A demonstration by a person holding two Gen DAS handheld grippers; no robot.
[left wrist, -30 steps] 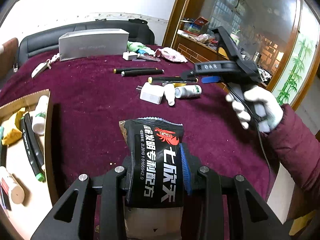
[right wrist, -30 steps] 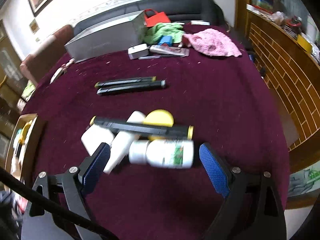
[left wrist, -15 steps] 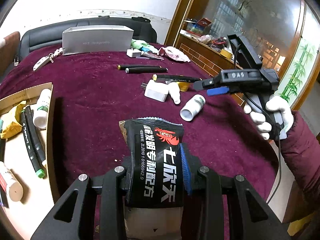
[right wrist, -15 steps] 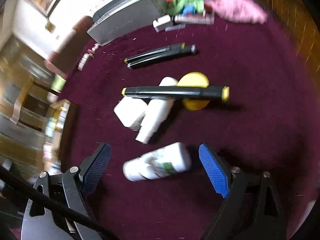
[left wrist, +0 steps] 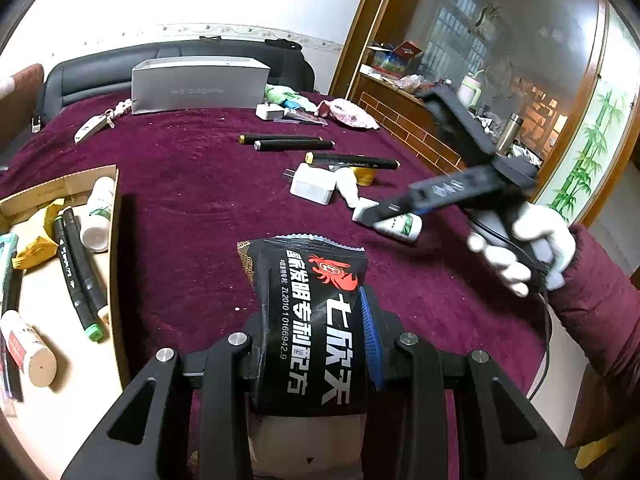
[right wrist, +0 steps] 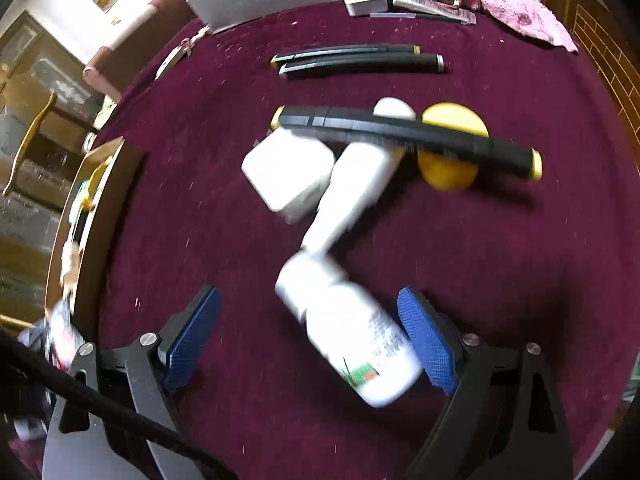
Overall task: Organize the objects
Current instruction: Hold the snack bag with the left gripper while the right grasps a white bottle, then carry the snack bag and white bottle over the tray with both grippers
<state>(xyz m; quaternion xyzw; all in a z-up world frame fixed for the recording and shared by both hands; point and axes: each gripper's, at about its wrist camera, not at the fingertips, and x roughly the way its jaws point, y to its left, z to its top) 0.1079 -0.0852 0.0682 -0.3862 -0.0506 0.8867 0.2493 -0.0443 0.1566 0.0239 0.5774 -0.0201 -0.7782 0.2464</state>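
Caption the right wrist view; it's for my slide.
Open right gripper straddles a lying white bottle on maroon cloth.

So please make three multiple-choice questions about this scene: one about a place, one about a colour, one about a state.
1. Where does the white bottle lie?
A. in the box
B. between the right gripper's pads
C. on the grey box

2. What colour is the cloth?
A. dark red
B. green
C. blue

3. What does the left gripper do?
A. stands open, holding nothing
B. grips a marker
C. grips a black packet

Answers: 1 B, the open pads flank it on the cloth. 2 A, it is maroon all over. 3 C, the fingers clamp the packet.
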